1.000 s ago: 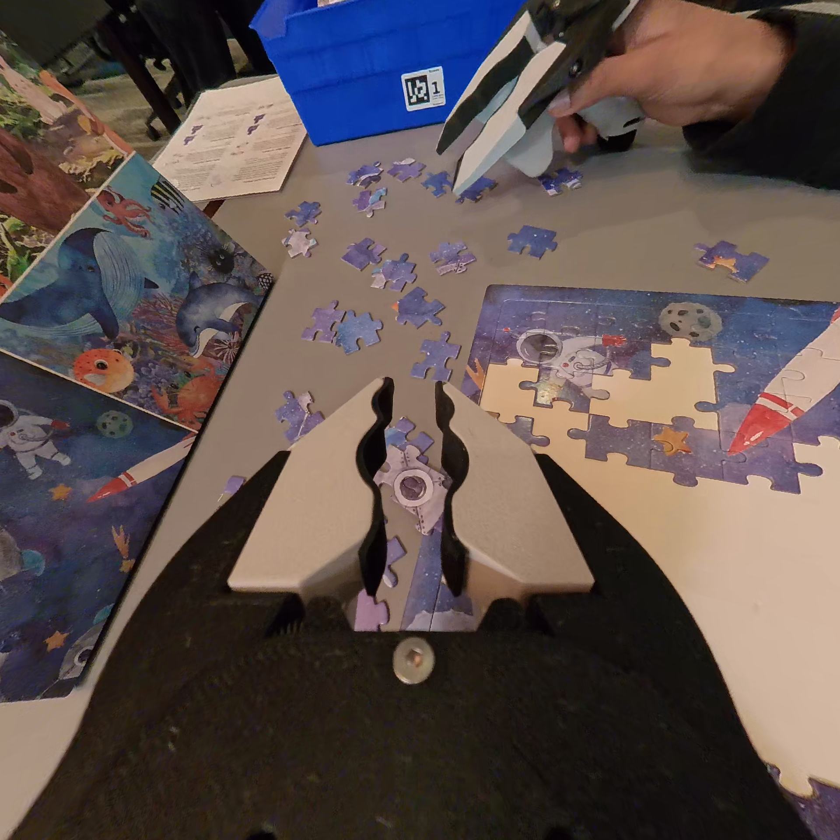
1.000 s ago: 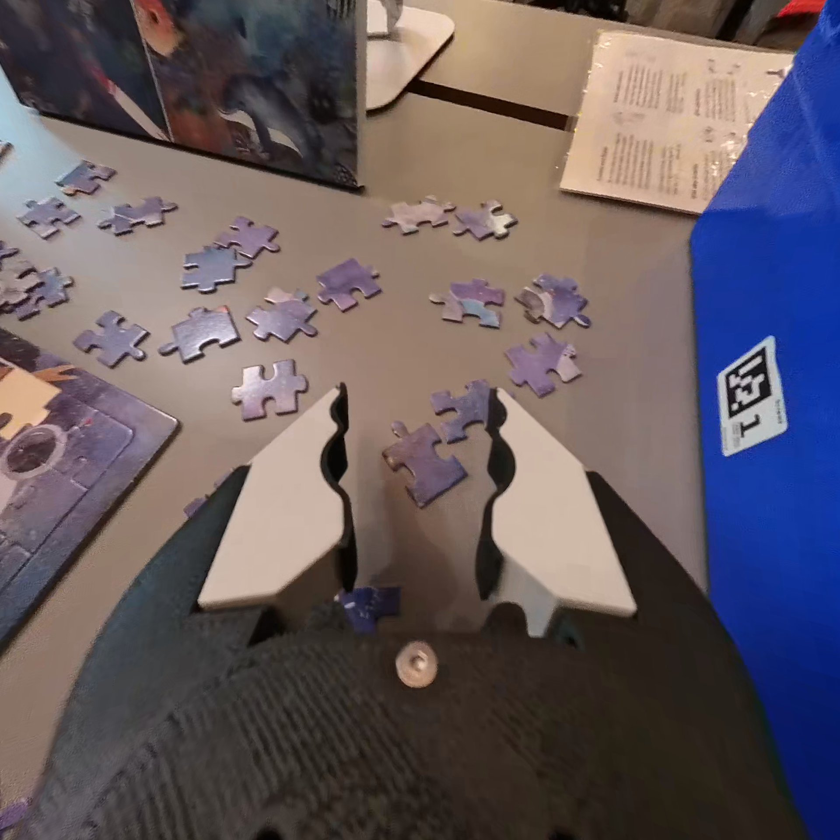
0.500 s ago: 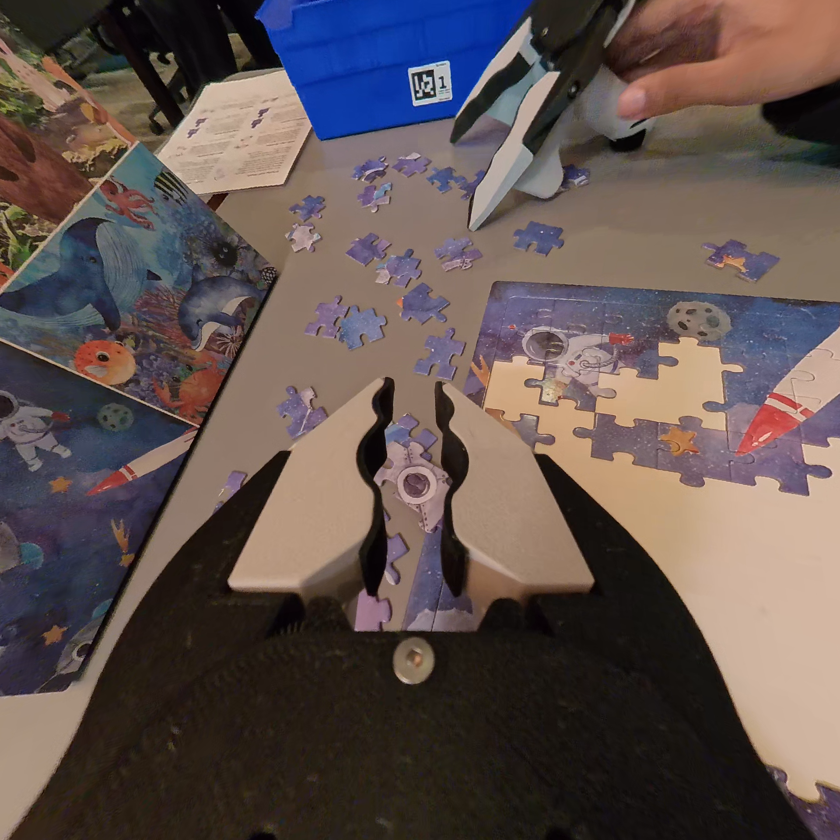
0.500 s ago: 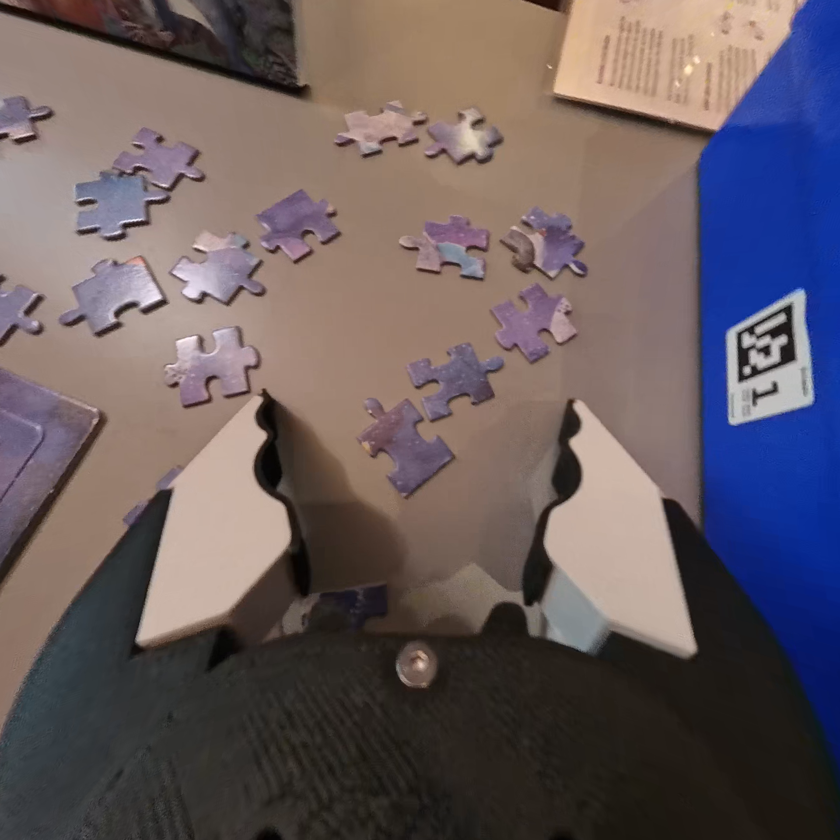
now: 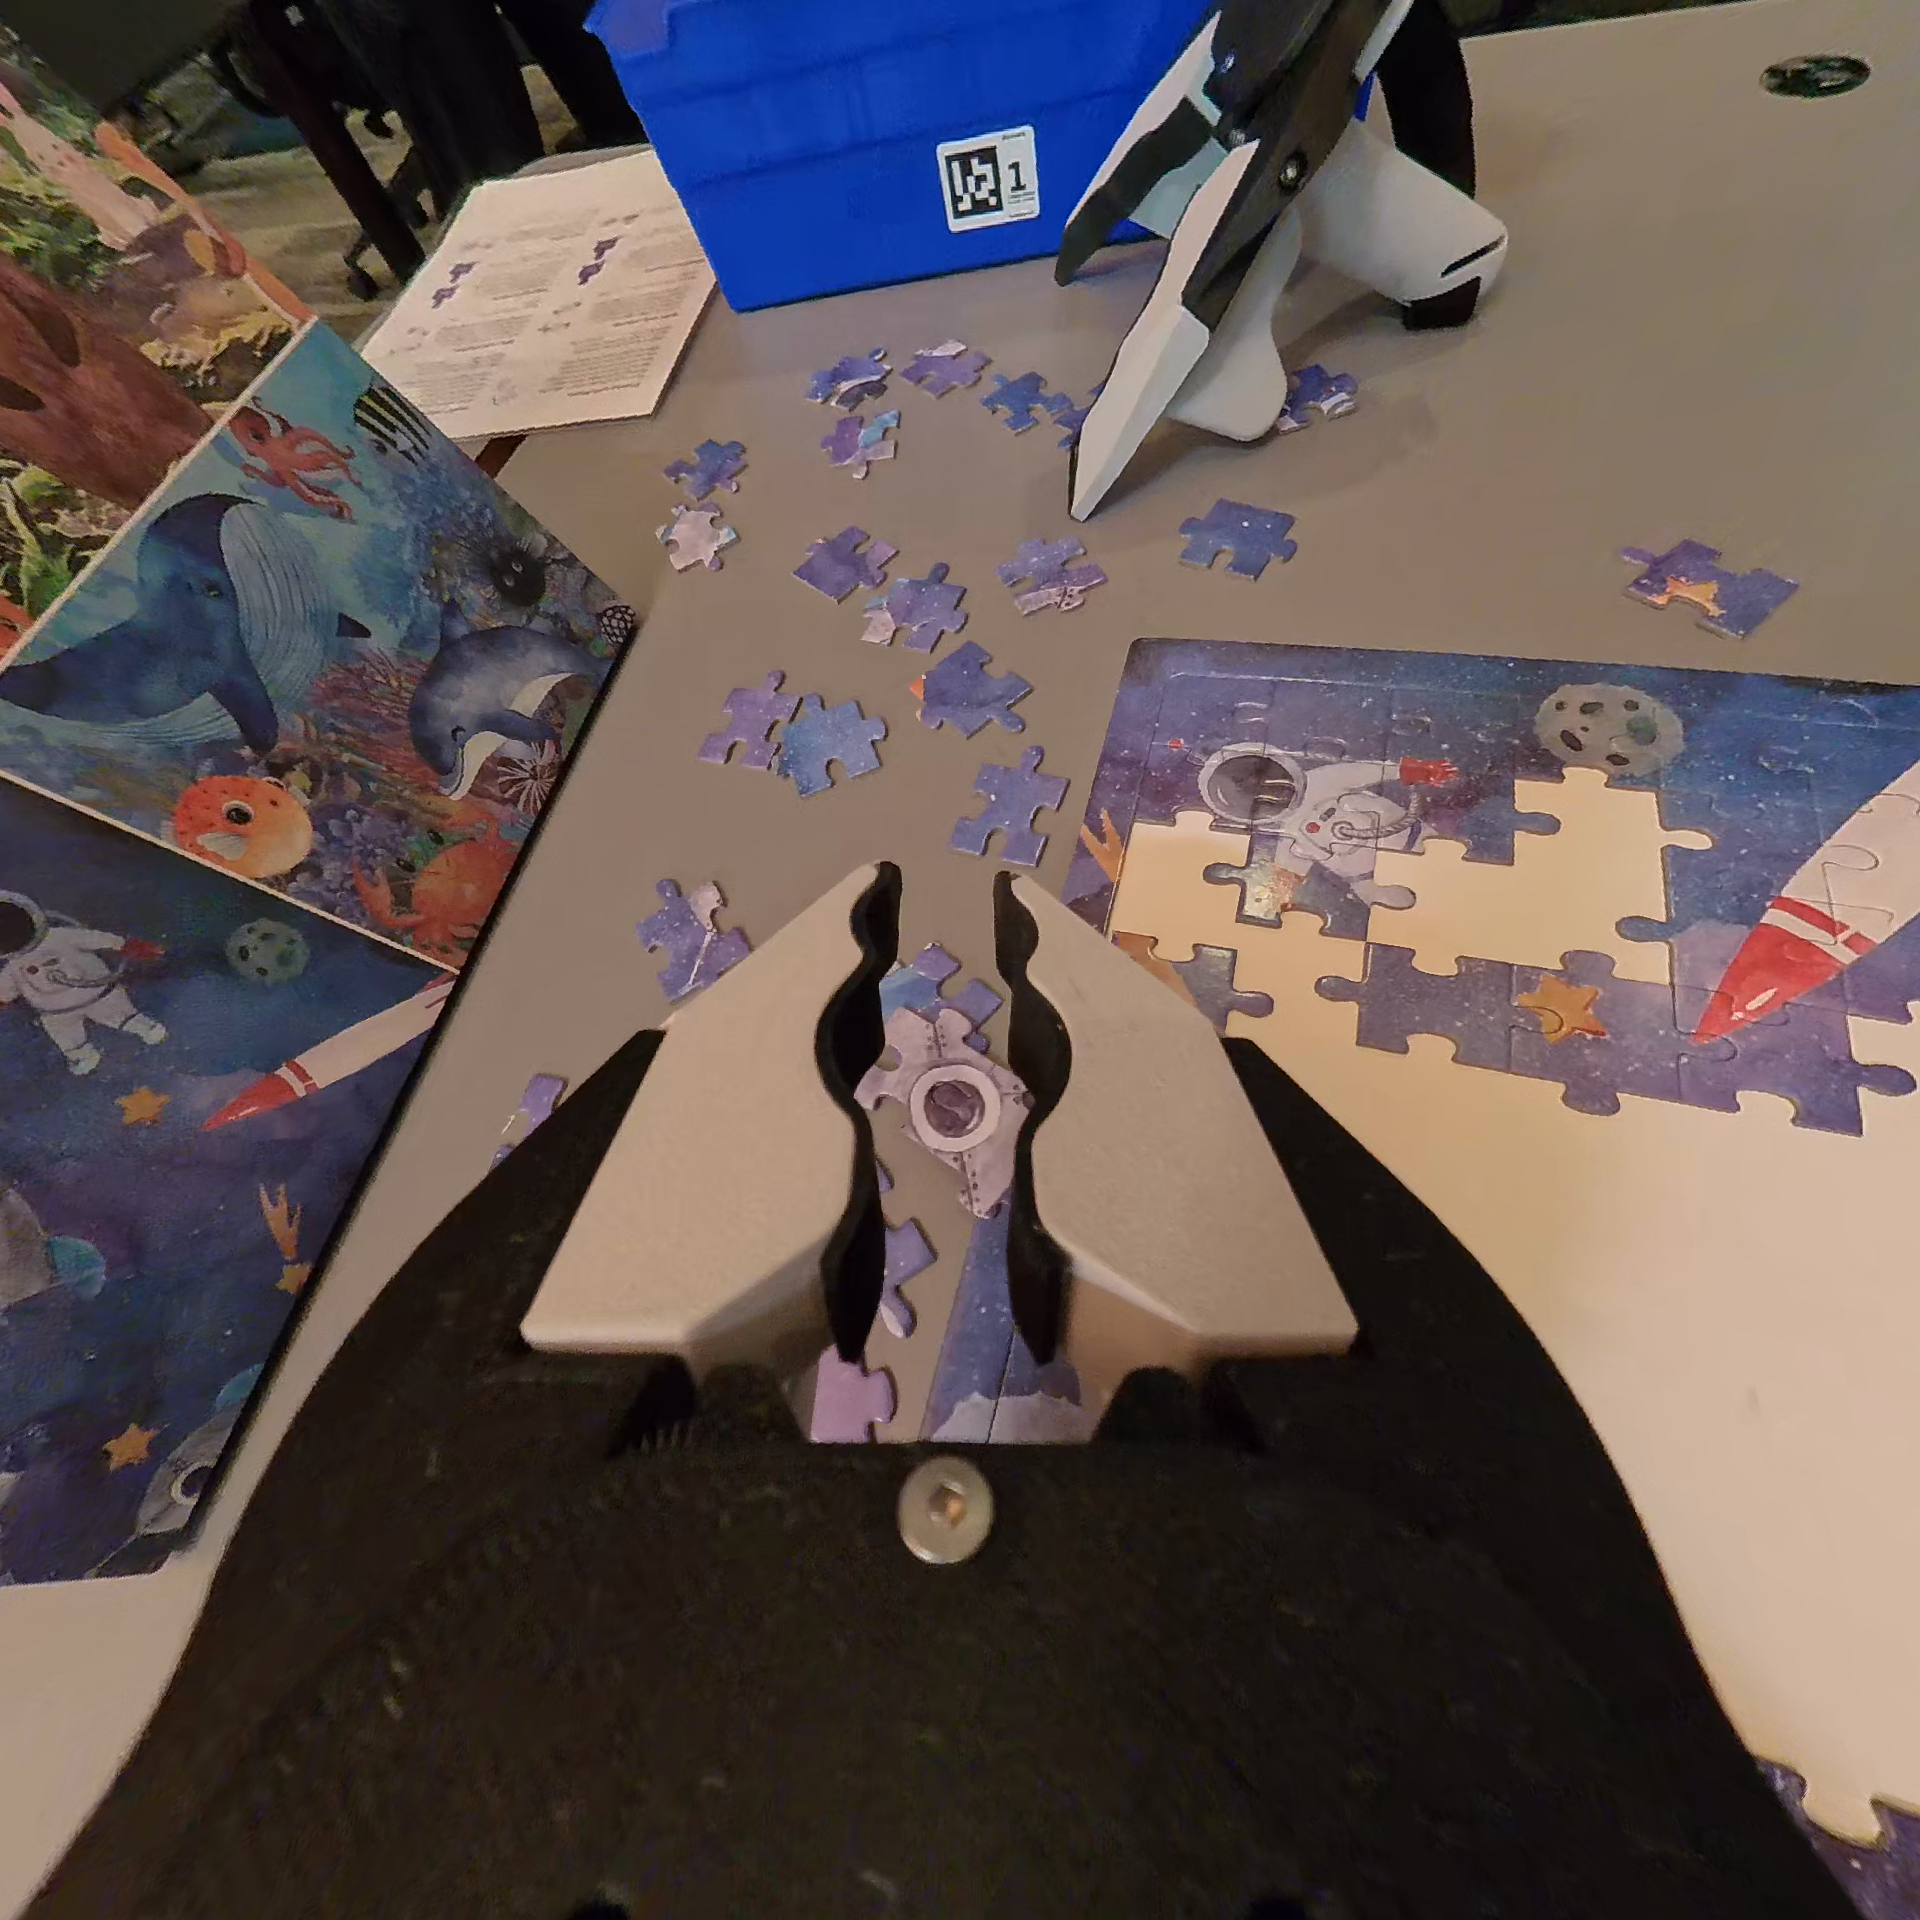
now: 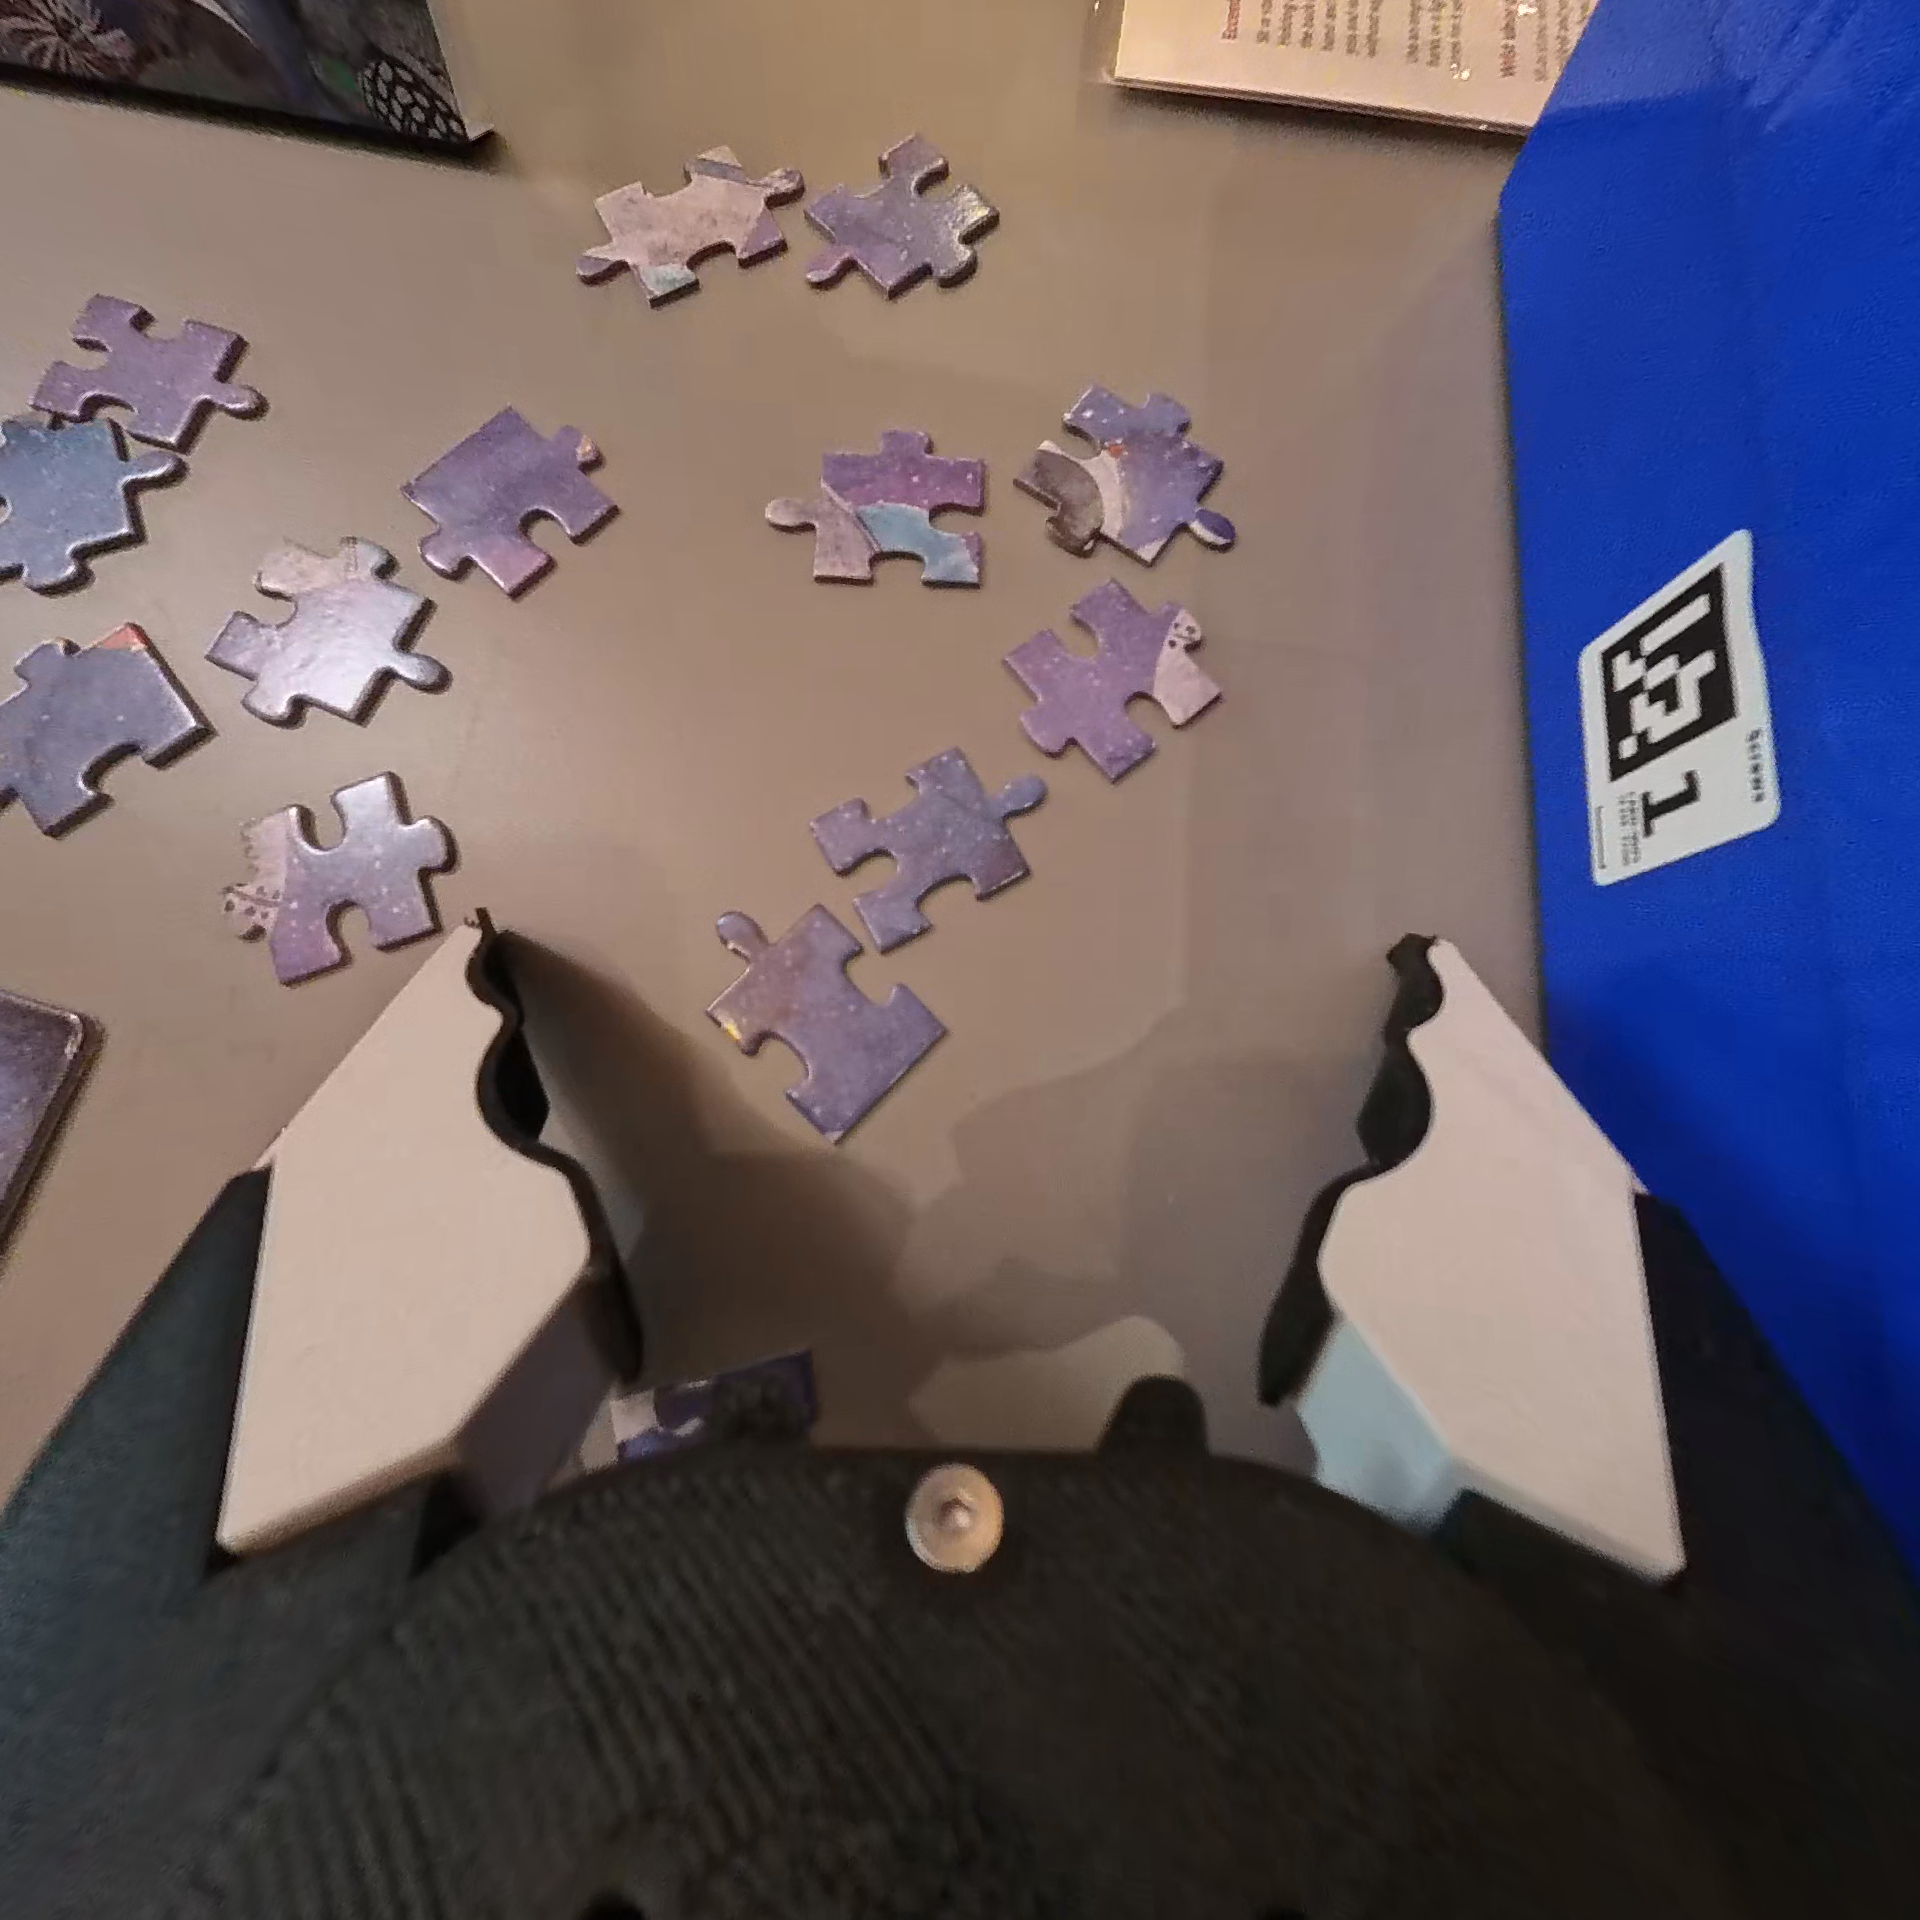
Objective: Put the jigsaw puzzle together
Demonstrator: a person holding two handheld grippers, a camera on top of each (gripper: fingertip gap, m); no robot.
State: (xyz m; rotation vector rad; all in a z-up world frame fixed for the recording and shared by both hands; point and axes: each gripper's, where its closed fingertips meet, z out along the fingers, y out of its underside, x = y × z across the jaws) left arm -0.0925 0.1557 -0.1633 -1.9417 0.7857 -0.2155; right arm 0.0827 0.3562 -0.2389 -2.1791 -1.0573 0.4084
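Behind loose pieces (image 5: 943,609), blue bin (image 5: 831,156)

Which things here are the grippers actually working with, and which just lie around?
At the grippers: left gripper clamping a pale porthole puzzle piece, beside the puzzle board; right gripper open over a purple piece.
Lying about: blue bin, printed sheet, picture cards.

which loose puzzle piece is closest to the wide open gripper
The purple piece lying flat between the right gripper's spread fingertips, one knob pointing up-left. Its neighbour lies just past it; the other loose pieces lie farther out.
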